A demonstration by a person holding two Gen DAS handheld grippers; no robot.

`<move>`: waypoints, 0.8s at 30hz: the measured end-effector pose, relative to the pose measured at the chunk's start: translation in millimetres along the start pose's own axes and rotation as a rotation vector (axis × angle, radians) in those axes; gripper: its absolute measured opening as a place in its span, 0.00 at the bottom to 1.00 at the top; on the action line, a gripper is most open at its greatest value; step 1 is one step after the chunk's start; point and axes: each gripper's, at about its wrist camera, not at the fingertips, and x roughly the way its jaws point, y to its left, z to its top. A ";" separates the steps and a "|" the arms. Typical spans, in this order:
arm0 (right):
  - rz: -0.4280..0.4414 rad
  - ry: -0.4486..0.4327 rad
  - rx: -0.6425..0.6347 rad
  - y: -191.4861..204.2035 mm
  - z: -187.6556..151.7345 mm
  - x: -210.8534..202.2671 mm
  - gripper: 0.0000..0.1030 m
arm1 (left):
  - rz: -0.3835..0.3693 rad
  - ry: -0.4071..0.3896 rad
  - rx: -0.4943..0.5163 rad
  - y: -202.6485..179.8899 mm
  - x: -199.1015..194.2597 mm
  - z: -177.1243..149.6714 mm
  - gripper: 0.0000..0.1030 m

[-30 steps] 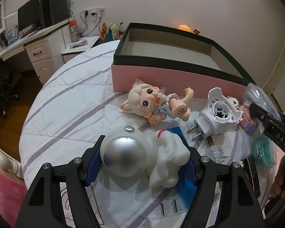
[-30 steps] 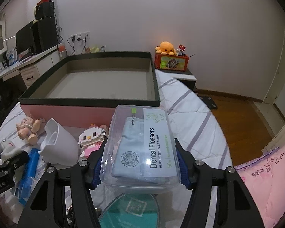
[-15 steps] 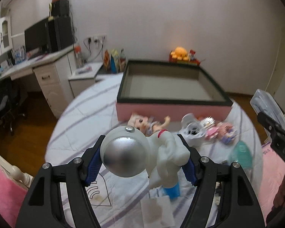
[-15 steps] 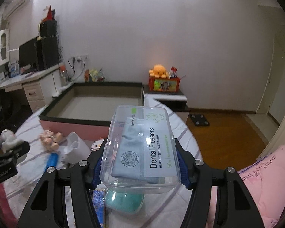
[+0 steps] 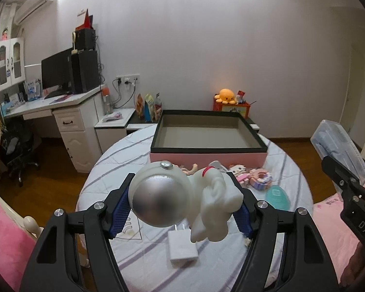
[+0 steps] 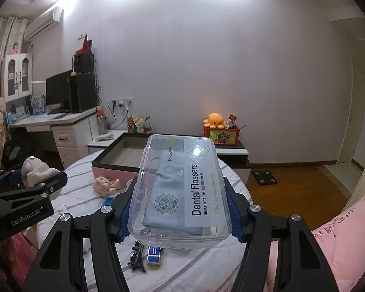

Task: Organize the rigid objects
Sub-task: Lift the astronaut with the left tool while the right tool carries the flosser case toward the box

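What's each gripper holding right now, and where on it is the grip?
The left gripper clamps the astronaut figure, helmet against one pad, body against the other. The right gripper holds the dental flosser box by its long sides.

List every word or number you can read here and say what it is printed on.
"Dental Flossers", "HEALTHY TEETH", "50": label on the clear plastic box.
"DENTAL FLOSS STICK": round seal on that box.
"GenRobot.AI": left claw.
"DAS": right claw.
Small print on the label: unreadable.

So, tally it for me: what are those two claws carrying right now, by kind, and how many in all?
Toy: 1, the astronaut figurine, in the left gripper.
Container: 1, the Dental Flossers box, in the right gripper.
Total: 2.
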 end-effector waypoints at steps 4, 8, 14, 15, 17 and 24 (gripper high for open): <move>-0.008 -0.015 0.002 -0.6 -5.1 -11.2 0.62 | -0.009 -0.019 0.024 -8.3 -13.4 -4.1 0.70; 0.000 -0.015 0.003 -2.2 -8.1 -15.8 0.62 | -0.018 -0.019 0.026 -12.8 -19.3 -6.7 0.71; 0.006 -0.018 0.015 -6.7 -5.3 -14.6 0.62 | -0.021 -0.010 0.022 -10.6 -19.0 -7.2 0.70; 0.004 -0.018 0.016 -6.5 -5.5 -14.9 0.62 | -0.021 -0.010 0.021 -10.3 -18.6 -7.0 0.70; 0.005 -0.020 0.015 -6.7 -5.2 -15.0 0.62 | -0.018 -0.009 0.020 -10.0 -17.7 -7.4 0.70; 0.021 -0.016 0.004 -6.0 -5.1 -9.9 0.62 | -0.015 -0.004 0.018 -9.8 -15.0 -7.3 0.70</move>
